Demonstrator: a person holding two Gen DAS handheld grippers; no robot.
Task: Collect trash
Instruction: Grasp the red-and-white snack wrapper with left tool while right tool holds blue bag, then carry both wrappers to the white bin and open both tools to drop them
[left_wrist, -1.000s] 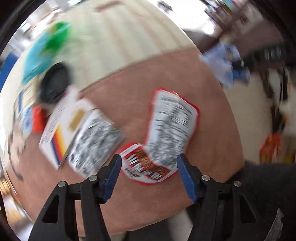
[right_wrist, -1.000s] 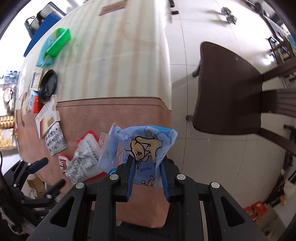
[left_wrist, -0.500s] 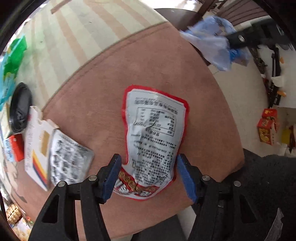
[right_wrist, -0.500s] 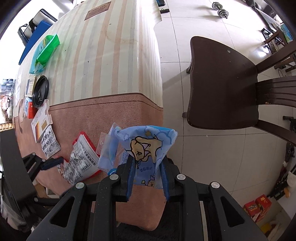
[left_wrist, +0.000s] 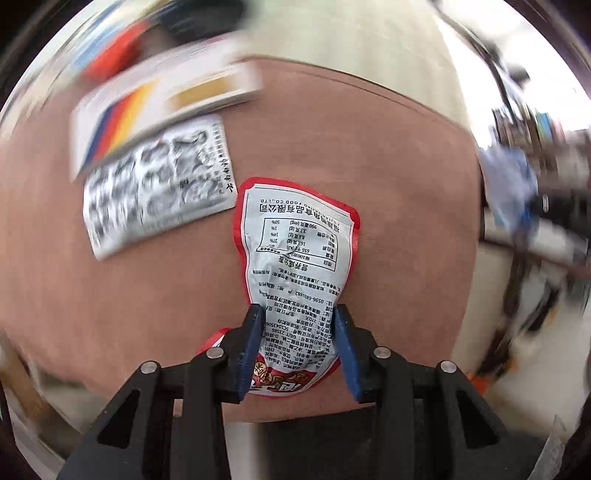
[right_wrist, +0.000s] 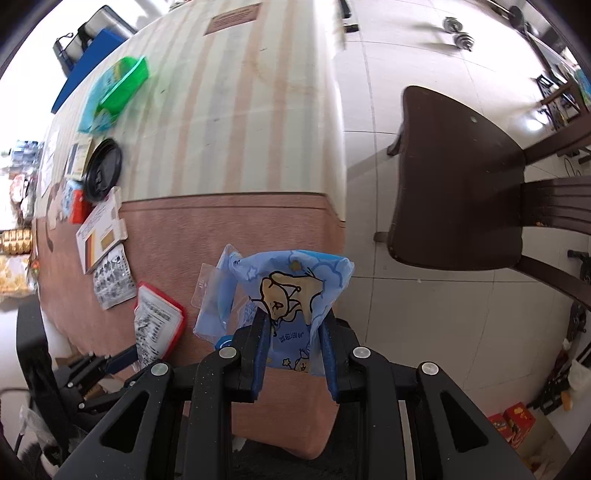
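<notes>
Wrapper, red-edged and silver, lying flat on the pink surface, near end pinched between the pads of the left hand-held gripper, jaws just closing and now pressing its sides inward. Best done by finishing the squeeze until the foil buckles firmly, then lifting straight up without dragging across the cloth. Right hand-held gripper clamped on the blue bag, held off the edge beside the surface; worth keeping its mouth reachable. Just beside the wrapper, a silver sachet and a striped card, yet to be gathered. Against a second ago: jaws much narrower, view rolled round, wrapper now running straight away from the pads rather than slanting.
</notes>
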